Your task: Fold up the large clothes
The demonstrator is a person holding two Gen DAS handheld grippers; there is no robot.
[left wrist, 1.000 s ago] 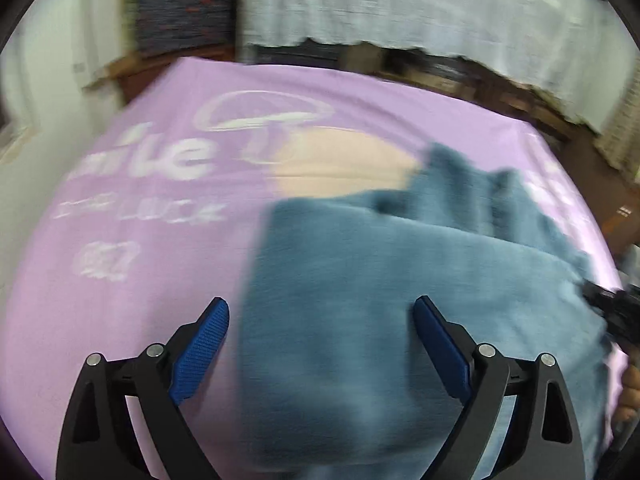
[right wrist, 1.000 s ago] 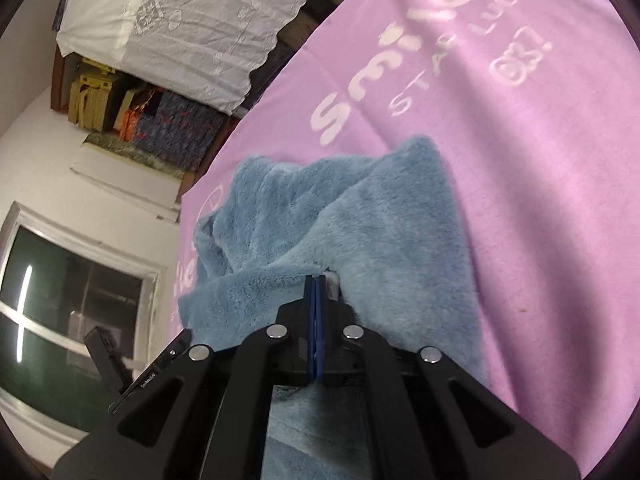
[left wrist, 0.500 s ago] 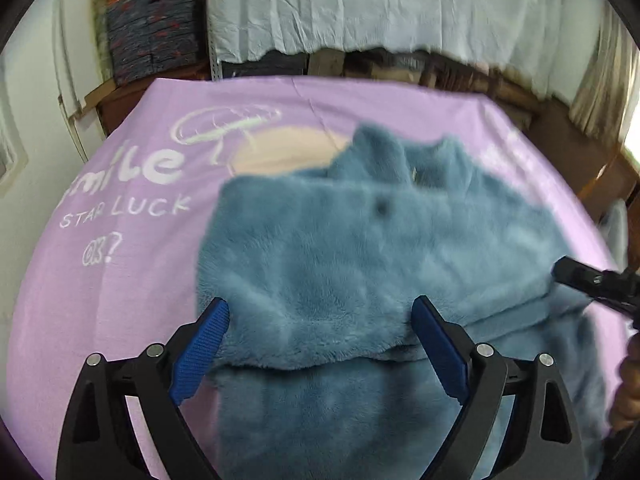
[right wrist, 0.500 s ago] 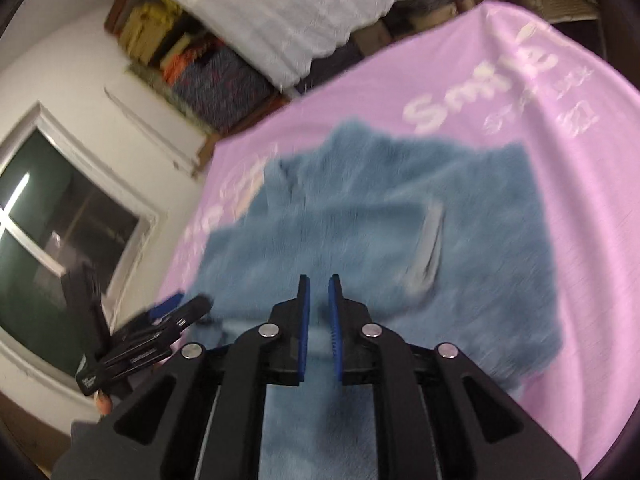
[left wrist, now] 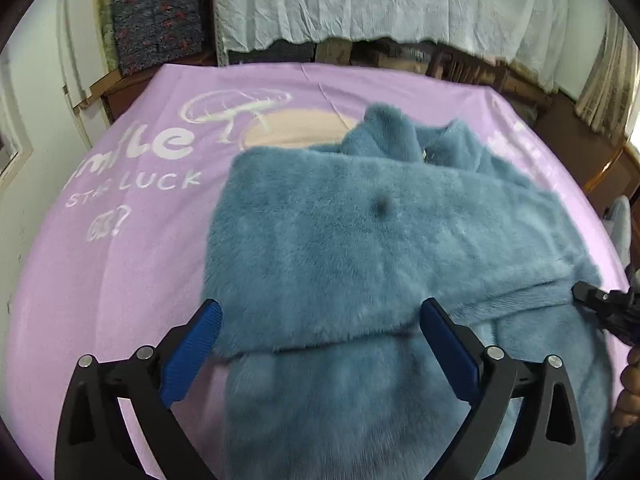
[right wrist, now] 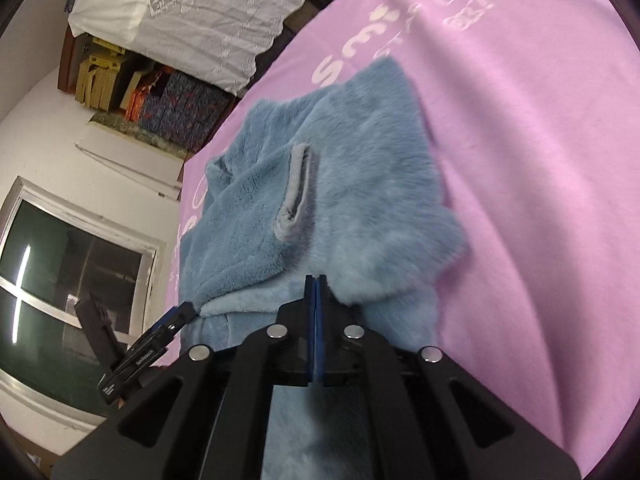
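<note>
Fluffy blue coat (left wrist: 360,248) lies on pink sheet (left wrist: 120,280).

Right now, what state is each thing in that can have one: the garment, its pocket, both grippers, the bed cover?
Blue fleece garment: partly folded, one layer doubled over another, lying on the cover.
Pocket slit: gaping slightly, facing up.
Left gripper: fingers wide open over the fold edge, holding nothing; just opened further.
Right gripper: fingers shut, no cloth visibly pinched.
Purple bed cover: spread flat, print facing up.
</note>
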